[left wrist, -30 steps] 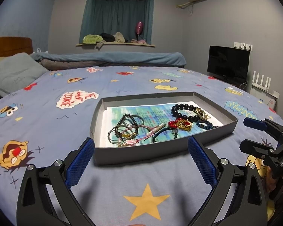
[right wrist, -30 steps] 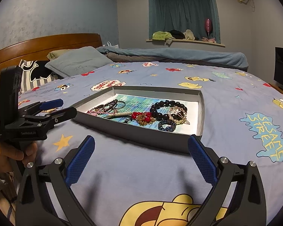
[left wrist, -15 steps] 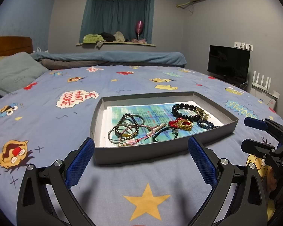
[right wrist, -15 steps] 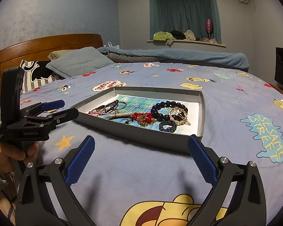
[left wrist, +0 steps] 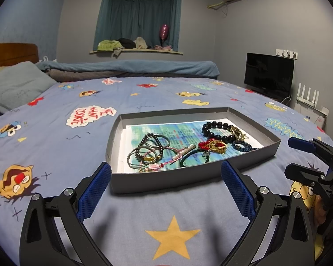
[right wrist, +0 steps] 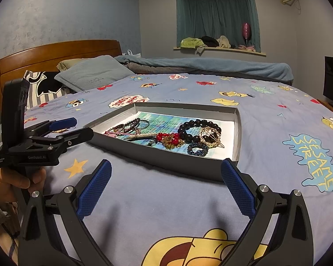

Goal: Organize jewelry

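Note:
A shallow grey tray (left wrist: pixel 188 178) (right wrist: pixel 166 157) lies on the bed and holds a pile of jewelry: a black bead bracelet (left wrist: pixel 215 128) (right wrist: pixel 188 130), a red bead piece (left wrist: pixel 207 144) (right wrist: pixel 168 137), a gold ornament (right wrist: pixel 209 136), a small blue bead bracelet (left wrist: pixel 242 145) (right wrist: pixel 197 149), and several thin bangles (left wrist: pixel 148 150) (right wrist: pixel 128 127). My left gripper (left wrist: pixel 166 190) is open and empty, just short of the tray's near wall. My right gripper (right wrist: pixel 166 190) is open and empty, near the tray's right corner. Each gripper shows in the other's view, the right (left wrist: pixel 299 157) and the left (right wrist: pixel 77 127).
The tray sits on a blue cartoon-print bedsheet (left wrist: pixel 55 146). A grey pillow (right wrist: pixel 93 73) and wooden headboard (right wrist: pixel 55 53) are at the bed's left end. A folded blue blanket (left wrist: pixel 126 66) lies along the far edge. A TV (left wrist: pixel 267 75) stands to the right.
Both grippers have drifted very slightly toward the tray. Both stay open and the jewelry has not moved.

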Demonstrator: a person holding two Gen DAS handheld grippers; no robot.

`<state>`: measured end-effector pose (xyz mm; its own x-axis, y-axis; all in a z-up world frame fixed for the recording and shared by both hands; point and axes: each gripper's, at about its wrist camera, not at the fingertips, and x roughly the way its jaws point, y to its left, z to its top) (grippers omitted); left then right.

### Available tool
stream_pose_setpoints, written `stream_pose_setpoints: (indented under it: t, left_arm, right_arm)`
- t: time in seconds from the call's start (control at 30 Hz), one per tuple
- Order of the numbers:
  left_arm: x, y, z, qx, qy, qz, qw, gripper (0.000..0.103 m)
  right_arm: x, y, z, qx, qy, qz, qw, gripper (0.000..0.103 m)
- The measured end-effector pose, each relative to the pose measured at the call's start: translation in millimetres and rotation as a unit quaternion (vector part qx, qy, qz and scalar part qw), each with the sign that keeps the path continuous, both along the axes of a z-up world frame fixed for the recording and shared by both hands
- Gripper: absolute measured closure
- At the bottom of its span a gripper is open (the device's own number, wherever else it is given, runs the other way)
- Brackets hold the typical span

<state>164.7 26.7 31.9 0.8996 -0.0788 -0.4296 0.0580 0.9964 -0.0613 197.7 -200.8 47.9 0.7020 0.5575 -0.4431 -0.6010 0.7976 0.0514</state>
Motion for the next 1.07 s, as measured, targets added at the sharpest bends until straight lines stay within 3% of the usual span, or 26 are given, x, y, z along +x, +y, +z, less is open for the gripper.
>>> stream_pose_setpoints:
  t: [1.07]
  left_arm:
    - [-0.3,-0.9,-4.9,0.005,0.003,0.000,1.0000,0.005]
  right_arm:
    - [-1.2,0.1,1.9,0.001,-0.001,0.000,1.000,0.006]
